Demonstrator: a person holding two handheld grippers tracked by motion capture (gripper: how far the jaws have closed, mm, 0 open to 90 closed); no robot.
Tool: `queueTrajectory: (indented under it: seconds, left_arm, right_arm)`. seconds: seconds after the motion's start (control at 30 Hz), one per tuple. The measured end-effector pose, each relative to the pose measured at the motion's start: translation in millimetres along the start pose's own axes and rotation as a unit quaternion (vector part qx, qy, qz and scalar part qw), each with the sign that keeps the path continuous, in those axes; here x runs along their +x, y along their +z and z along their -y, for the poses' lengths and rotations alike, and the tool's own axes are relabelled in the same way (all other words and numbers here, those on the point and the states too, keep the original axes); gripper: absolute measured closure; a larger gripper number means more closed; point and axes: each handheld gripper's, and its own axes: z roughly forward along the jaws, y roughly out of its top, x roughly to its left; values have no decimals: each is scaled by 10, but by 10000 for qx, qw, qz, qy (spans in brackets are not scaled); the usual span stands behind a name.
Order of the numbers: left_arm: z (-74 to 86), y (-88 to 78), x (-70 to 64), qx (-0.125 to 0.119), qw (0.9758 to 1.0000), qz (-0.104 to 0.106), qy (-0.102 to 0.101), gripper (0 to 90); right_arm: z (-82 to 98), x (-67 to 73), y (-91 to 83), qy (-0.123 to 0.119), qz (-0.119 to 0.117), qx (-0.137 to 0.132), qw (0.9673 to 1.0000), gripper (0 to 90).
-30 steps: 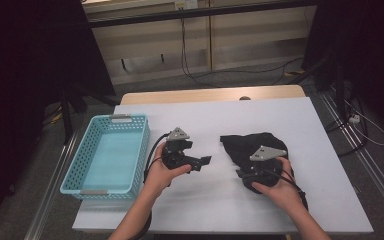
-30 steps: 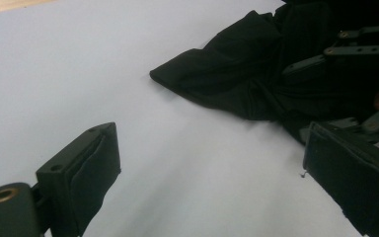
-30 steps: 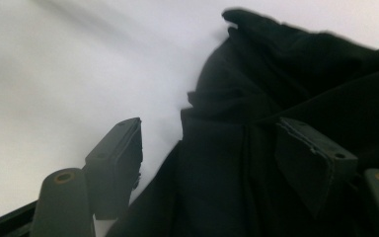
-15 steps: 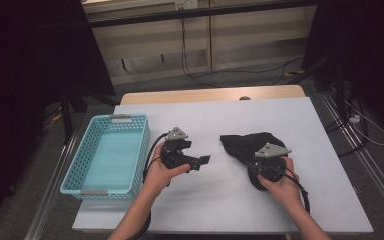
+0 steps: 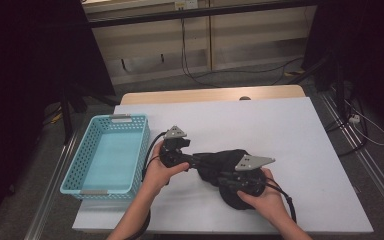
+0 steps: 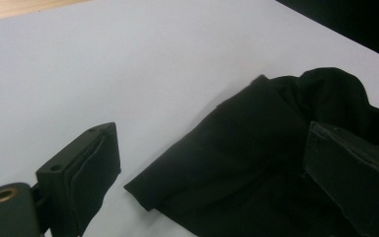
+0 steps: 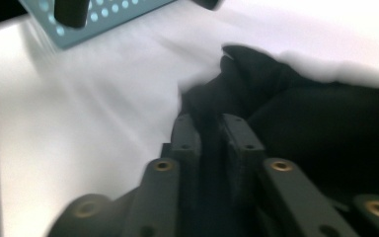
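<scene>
We see the white table (image 5: 300, 140) carrying a turquoise basket (image 5: 107, 155) at its left, and just to the right of that basket lies the crumpled black cloth (image 5: 230, 165). At the cloth's right side our right gripper (image 7: 212, 131), whose jaws have just been closing, pinches a fold of the cloth between nearly shut pads. Between basket and cloth, our left gripper (image 6: 212, 168) stands with jaws wide apart, the cloth's near edge lying between them, unpressed.

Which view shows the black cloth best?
The high view: the whole black cloth lies on the white table. The left gripper view catches one folded edge; the right gripper view shows a blurred fold close up.
</scene>
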Motion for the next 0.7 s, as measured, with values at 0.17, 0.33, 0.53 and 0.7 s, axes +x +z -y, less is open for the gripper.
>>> queueTrajectory:
  seconds: [0.17,0.33,0.53,0.7]
  left_arm:
    - [7,-42,29,-56,10000,-43,-65,73]
    - [24,-36,45,-24,10000,-61,-73,73]
    - [28,-62,60,-38,9999,-80,-129,72]
    - [52,-59,76,14,9999,-154,-74,72]
  right_arm:
    - [-180,-6,-52,-380,493,-81,9980,524]
    - [-260,-81,-26,-586,920,-26,9940,429]
    - [-270,-214,249,-950,1246,457,9866,519]
    - [-240,-330,221,-1018,1274,525,9852,882]
